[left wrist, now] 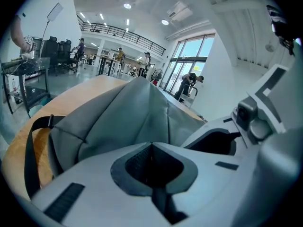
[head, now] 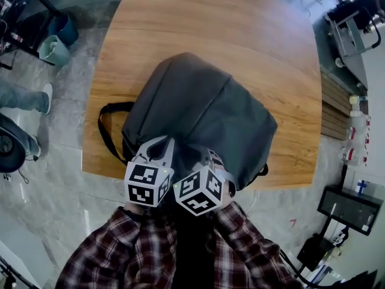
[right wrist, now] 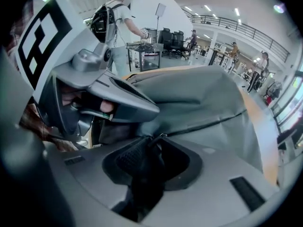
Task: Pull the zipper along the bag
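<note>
A grey bag (head: 204, 113) lies on the wooden table (head: 240, 29), its black strap (head: 105, 131) hanging toward the left edge. Both grippers sit side by side at the bag's near end. In the left gripper view, my left gripper (left wrist: 151, 145) is shut, pinching a fold of the bag's fabric (left wrist: 128, 112). My right gripper (right wrist: 154, 143) is shut on the dark zipper pull (right wrist: 160, 137), and the zipper line (right wrist: 208, 124) runs away to the right across the bag. From above, the left gripper (head: 162, 148) and right gripper (head: 207, 156) nearly touch.
The table's near edge (head: 180, 182) is just under the grippers. Teal bins (head: 57, 47) and a person's shoe (head: 45, 98) are on the floor at the left. A slatted bench (head: 334, 107) stands right. People move about far behind.
</note>
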Tool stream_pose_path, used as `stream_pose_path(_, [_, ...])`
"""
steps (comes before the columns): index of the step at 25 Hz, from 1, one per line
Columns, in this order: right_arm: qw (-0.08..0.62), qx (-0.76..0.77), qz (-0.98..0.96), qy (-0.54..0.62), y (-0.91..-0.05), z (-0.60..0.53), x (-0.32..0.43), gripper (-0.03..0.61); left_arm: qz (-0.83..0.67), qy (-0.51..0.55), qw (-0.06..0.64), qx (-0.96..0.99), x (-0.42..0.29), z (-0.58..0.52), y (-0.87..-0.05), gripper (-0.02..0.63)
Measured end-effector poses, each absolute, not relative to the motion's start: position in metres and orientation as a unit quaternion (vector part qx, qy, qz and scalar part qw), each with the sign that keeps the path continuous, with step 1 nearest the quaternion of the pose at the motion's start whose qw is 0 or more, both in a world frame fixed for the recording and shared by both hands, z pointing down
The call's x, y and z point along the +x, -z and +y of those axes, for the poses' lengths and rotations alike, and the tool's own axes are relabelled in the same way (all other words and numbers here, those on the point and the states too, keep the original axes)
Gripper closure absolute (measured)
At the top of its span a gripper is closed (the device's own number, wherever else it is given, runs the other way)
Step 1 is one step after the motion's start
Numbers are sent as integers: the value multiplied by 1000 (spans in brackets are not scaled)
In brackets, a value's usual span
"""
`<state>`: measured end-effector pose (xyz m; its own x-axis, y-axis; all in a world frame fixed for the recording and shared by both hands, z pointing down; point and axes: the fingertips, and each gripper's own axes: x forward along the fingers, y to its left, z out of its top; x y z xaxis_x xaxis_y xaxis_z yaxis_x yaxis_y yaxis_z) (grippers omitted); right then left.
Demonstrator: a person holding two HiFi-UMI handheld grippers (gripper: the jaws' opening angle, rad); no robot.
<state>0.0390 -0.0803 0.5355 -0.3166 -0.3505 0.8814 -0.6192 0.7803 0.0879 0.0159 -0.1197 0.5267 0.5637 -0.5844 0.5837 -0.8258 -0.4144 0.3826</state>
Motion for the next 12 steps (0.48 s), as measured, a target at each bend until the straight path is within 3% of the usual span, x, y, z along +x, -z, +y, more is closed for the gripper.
stream_pose_path(12, [457,356,-795,-180,-530,-94,50,486,-427,-180,332,822,15,-121,-527,603])
